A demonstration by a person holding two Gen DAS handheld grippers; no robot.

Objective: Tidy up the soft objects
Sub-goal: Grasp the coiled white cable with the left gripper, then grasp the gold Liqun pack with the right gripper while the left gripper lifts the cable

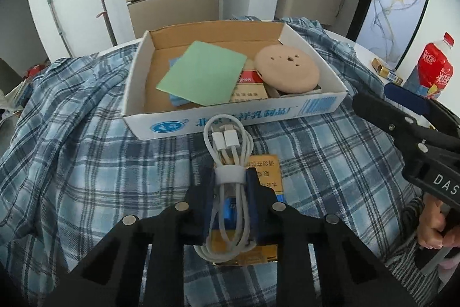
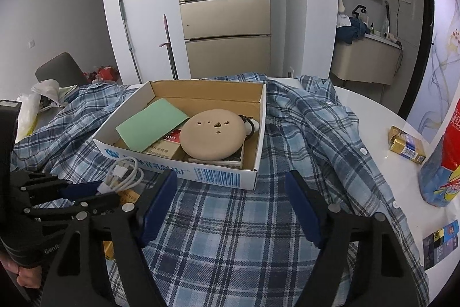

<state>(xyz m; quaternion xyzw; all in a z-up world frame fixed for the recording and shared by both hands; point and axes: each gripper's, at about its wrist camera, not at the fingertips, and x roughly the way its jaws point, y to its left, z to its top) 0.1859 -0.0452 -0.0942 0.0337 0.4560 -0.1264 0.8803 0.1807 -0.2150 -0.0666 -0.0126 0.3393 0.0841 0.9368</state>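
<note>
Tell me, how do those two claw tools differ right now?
The left gripper is shut on the bundled white cable; the right gripper stands open with nothing between its pads. The left sits over a yellow packet; the right hangs over bare plaid shirt. Both are black with blue pads, facing the cardboard box.

This is a lived-in home, an open kitchen and dining area. A tall beige refrigerator (image 2: 225, 5) stands against the back wall with a mop (image 2: 129, 39) leaning beside it. A washbasin counter (image 2: 365, 59) (bottles and a black tap on it) shows through the doorway, and a plaid shirt (image 2: 302, 140) drapes the white worktop (image 2: 382, 140).
</note>
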